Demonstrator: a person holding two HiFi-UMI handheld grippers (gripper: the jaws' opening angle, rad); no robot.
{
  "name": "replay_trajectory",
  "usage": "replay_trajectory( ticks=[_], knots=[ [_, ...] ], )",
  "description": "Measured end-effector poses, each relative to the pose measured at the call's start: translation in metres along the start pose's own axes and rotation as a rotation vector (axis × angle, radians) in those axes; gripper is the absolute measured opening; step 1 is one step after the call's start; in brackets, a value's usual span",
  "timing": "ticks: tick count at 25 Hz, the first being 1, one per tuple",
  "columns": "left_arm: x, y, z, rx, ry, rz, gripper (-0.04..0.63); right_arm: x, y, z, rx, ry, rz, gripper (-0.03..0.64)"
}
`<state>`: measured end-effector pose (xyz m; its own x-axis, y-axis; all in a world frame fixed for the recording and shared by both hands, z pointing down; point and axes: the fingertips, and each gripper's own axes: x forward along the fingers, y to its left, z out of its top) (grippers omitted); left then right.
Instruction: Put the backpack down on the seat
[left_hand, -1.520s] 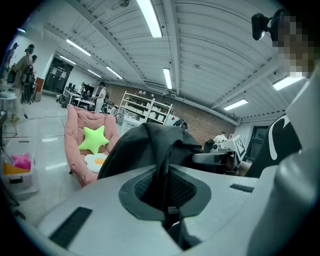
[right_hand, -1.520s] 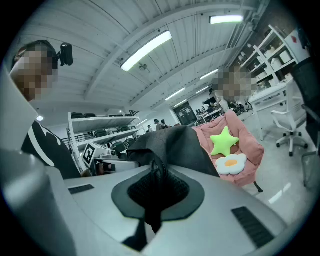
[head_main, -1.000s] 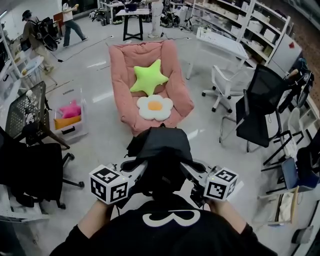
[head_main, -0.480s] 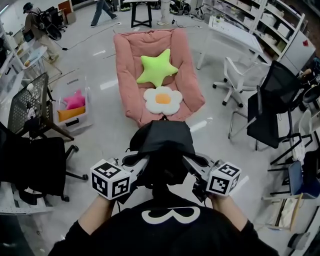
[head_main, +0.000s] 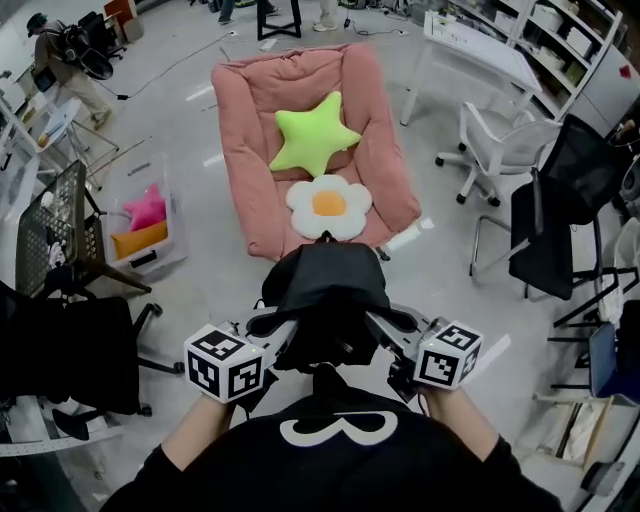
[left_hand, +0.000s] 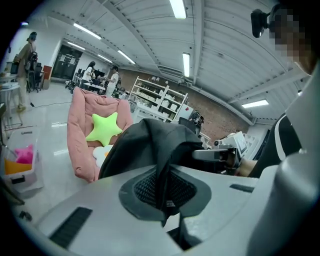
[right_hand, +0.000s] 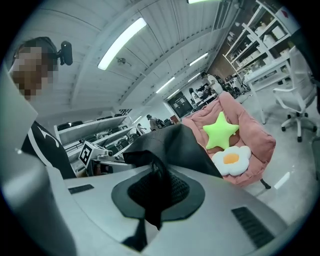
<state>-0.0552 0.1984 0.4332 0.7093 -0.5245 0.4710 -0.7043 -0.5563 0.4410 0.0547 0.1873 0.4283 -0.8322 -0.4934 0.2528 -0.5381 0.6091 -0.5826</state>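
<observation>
Both grippers are closed on black fabric of the backpack (head_main: 325, 290). The left gripper (left_hand: 166, 197) has its jaws together on a dark strap that runs up from them to the bag. The right gripper (right_hand: 150, 197) has its jaws together on a fold of the same black cloth. In the head view the two stand side by side, each with a marker cube, and the backpack hangs between them and a little ahead of them.

The backpack is in the air just before the front edge of the seat (head_main: 245, 150), and it does not rest on it. The seat is a pink padded chair, and it faces the person. On the seat lie two cushions: a green star (head_main: 312, 133) in the middle and a white flower (head_main: 329, 205) with an orange centre near the front edge, touching the star's lower point.

Left of the seat stands a clear bin (head_main: 140, 240) with something pink and orange inside. Right of the seat are a white chair (head_main: 505, 140) and, further right, a black chair (head_main: 560, 220). Behind the seat to the right is a white table (head_main: 470, 55). Far left behind the seat stands a person (head_main: 55, 65).
</observation>
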Motion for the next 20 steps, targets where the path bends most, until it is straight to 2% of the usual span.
replay_trajectory(
  ticks=[9, 14, 20],
  knots=[
    [0.063, 0.041, 0.055, 0.041, 0.046, 0.007, 0.012, 0.029, -0.066, 0.052, 0.019, -0.03, 0.002, 0.014],
    [0.081, 0.054, 0.089, 0.09, 0.024, 0.013, 0.012, 0.041, -0.086, 0.085, -0.023, -0.035, -0.008, 0.014],
    [0.093, 0.07, 0.116, 0.099, -0.011, 0.008, 0.012, 0.059, -0.104, 0.115, -0.039, -0.053, -0.022, 0.014]
  ],
)
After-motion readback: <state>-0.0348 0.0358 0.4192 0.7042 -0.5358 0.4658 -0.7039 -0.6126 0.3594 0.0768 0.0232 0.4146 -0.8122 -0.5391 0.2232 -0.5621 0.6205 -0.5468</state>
